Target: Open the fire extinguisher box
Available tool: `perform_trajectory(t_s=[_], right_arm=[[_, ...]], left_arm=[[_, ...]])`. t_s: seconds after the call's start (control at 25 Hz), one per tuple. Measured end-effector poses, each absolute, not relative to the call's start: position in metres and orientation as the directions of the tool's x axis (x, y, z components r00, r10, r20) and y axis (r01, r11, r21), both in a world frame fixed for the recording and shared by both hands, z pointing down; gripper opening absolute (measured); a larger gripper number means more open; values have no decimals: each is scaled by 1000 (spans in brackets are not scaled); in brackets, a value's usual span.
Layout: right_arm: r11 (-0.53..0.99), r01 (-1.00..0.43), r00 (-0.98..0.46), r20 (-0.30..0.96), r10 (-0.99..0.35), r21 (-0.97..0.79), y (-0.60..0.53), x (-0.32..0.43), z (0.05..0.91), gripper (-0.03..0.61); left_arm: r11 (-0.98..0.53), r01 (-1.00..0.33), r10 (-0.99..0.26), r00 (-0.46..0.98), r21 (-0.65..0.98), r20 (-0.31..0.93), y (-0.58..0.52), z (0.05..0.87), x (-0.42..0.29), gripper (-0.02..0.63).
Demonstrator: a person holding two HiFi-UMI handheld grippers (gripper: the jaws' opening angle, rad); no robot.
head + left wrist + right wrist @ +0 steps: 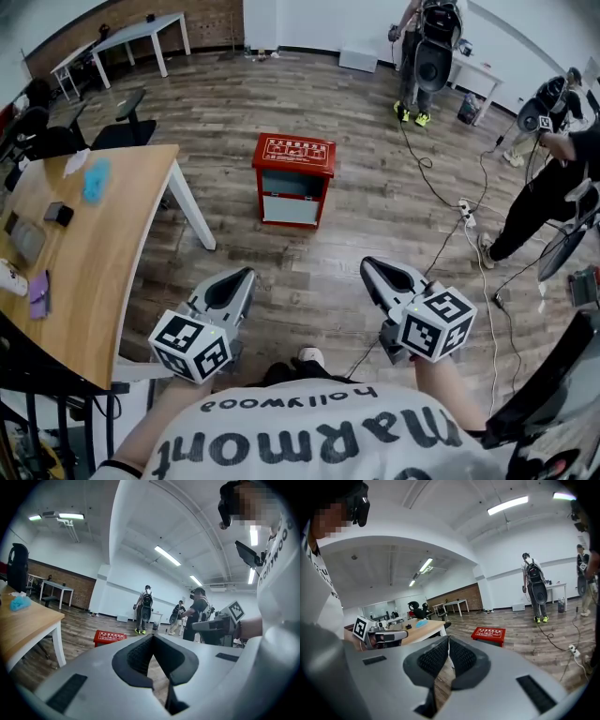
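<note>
Nearest, the two grippers are held out side by side over the floor (309,291), apart from each other. The left gripper (247,273) has its jaws pressed together at the tips with nothing between them. The right gripper (367,265) is pressed together the same way, also empty. A desk (103,253) stands at the left with a blue cloth (96,180) on it. The box (293,180), red with a pale front, sits upright on the floor ahead, well apart from both grippers. Beyond it stand a person (427,52) and white tables (141,37)
</note>
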State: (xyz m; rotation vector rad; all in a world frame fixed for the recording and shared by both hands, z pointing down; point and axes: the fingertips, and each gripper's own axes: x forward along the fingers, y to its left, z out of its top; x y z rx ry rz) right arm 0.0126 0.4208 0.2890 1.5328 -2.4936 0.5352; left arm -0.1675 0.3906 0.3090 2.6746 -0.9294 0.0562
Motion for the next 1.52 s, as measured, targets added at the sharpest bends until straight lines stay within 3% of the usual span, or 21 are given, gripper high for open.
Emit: perform_trajectory(t_s=[0.84, 1.52], right_arm=[[495, -848, -531, 324, -783, -192, 338, 76, 302, 11], [503, -823, -566, 299, -768, -263, 313, 84, 315, 11]], left_arm=[[-704, -666, -655, 743, 247, 137, 321, 317, -96, 6], [-697, -681, -658, 732, 227, 174, 304, 324, -86, 6]])
